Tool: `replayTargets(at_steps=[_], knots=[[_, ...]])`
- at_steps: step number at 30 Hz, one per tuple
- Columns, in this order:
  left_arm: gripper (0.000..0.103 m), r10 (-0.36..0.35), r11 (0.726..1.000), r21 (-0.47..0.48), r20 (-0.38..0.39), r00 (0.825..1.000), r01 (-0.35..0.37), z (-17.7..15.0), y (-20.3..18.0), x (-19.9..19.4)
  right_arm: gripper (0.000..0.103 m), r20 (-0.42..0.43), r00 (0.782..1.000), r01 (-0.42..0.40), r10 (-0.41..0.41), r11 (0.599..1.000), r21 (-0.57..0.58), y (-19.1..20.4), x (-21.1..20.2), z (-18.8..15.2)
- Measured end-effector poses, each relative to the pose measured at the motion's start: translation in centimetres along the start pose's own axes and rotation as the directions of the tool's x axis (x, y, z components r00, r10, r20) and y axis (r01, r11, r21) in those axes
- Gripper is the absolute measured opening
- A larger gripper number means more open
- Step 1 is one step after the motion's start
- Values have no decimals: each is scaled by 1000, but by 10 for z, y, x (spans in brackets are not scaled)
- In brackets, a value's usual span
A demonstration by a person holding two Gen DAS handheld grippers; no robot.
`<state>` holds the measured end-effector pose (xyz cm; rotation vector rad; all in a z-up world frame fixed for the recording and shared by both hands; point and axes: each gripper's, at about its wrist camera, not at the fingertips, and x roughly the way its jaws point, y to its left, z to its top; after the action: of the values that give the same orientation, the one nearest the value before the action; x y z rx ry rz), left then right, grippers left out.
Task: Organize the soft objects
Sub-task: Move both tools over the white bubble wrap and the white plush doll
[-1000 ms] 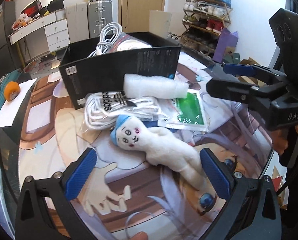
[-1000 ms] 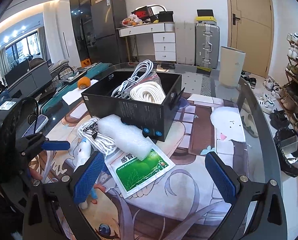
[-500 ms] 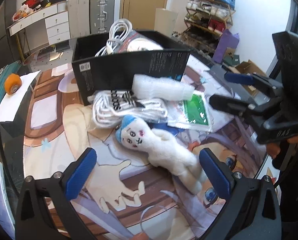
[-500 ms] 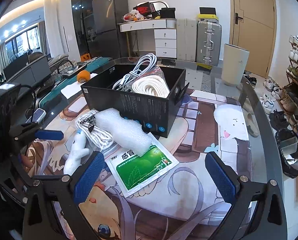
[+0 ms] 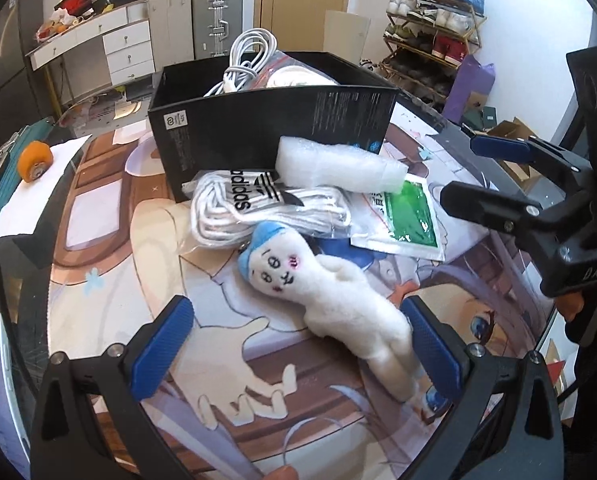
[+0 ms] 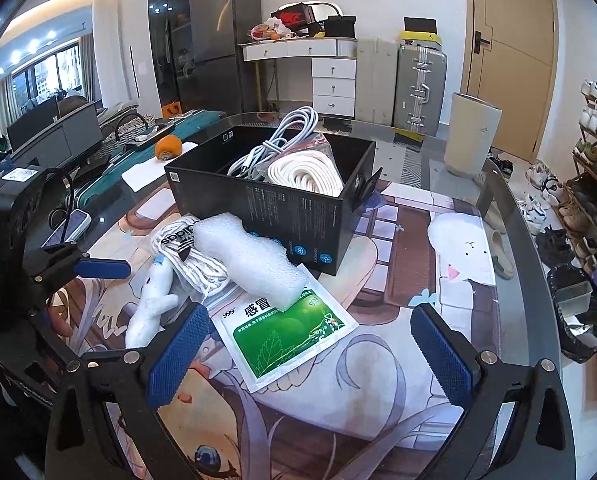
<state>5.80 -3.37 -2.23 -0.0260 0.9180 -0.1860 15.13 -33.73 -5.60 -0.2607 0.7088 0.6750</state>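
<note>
Closer since earlier, the left claw point(image 5: 294, 350), spread wide, straddles the plush doll point(image 5: 326, 300), whose long axis runs diagonally from the black box point(image 5: 274, 136); right claw point(image 6: 312, 354) spread too.

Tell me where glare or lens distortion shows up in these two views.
Left wrist view: fisheye bends the room edges, dark corners, sunlight washes out the plush doll. Right wrist view: the same curved edges, bright window and ceiling lights at far left, sheen on the green sachet.
</note>
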Motion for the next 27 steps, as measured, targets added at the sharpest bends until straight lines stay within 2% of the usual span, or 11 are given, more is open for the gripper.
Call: replayTargets(at_steps=[10,14,20,22,24,27], knots=[[103,-18,1000,2,-11,1000,18,-7,11,-12,103,9,999,-42,42,999,26,7,8,5],[103,-4,1000,1,-7,1000,4,-8,17,-18,103,11,999,-48,48,998,27,14,18,12],[103,-8,1000,-30,-3,1000,8,-9,26,-17,102,-9,995,-98,99,994,58,15,35,17],[103,-18,999,-37,-8,1000,18,-9,28,-15,100,-16,994,-106,107,992,62,15,39,19],[103,-25,999,-39,-11,1000,24,-9,28,-14,88,-24,993,-114,116,991,65,16,44,21],[103,-34,999,-41,-13,999,33,-9,28,-13,81,-43,988,-147,150,987,60,19,50,24]])
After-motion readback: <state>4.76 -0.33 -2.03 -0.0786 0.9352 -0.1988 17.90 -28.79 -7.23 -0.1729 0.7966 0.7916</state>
